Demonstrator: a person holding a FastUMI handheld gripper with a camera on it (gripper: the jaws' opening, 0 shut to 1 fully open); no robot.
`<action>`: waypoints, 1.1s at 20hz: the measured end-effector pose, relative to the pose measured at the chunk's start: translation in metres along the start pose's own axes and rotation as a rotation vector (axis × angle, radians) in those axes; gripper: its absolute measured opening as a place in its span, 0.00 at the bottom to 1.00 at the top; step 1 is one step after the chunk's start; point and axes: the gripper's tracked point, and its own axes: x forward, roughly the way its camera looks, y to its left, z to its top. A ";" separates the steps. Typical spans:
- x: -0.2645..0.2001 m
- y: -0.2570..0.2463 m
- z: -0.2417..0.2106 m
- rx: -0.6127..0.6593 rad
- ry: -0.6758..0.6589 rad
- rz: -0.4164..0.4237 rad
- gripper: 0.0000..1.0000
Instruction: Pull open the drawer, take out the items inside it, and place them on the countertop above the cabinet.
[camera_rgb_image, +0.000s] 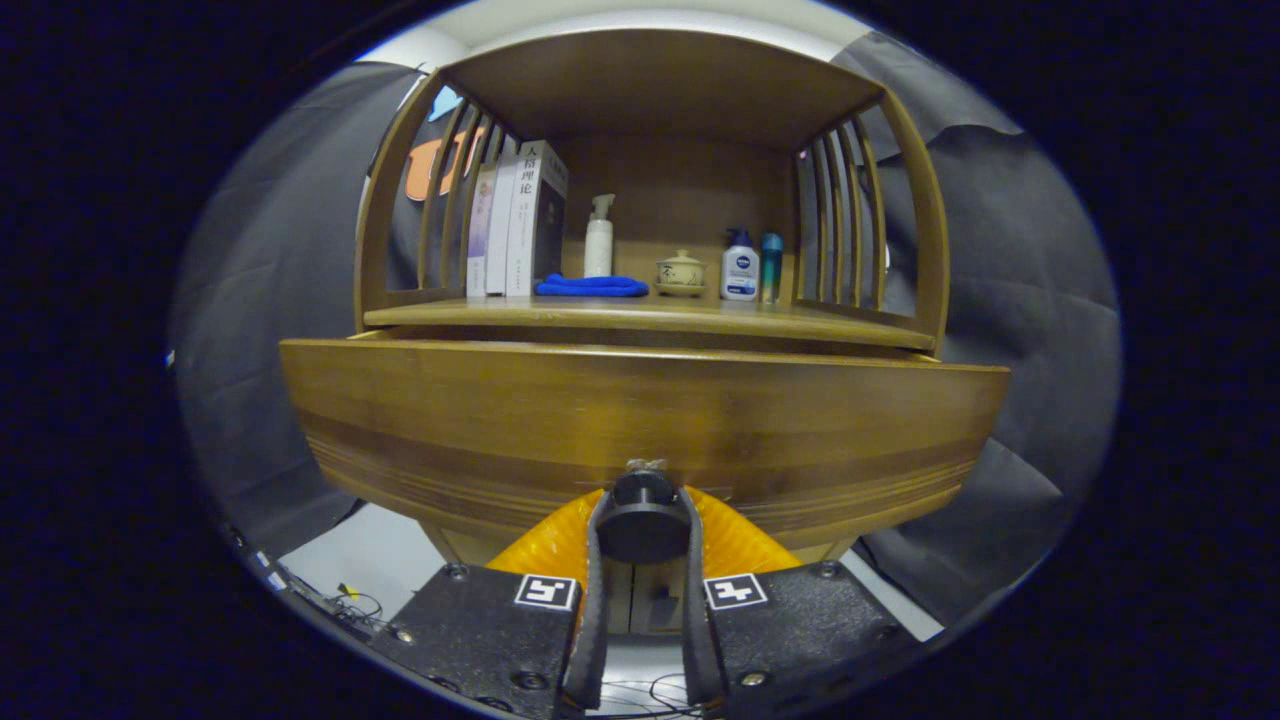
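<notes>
The tongs (642, 525) clamp the black knob (642, 520) at six o'clock on the drawer (640, 420), ready to pull.

Tongs (642, 520): black screwed blocks, square markers, orange ribbing (dark finger strips).

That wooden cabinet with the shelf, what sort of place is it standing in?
Probably a staged home corner in a recording booth: a wooden cabinet holds books, lotion bottles and a blue cloth, with black cloth hung behind. The gripper is shut on the drawer knob.
</notes>
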 end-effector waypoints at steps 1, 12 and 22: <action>-0.006 -0.001 -0.001 -0.003 0.000 -0.003 0.33; -0.062 -0.003 -0.031 0.012 0.016 0.016 0.33; -0.095 -0.001 -0.049 -0.014 0.049 0.034 0.33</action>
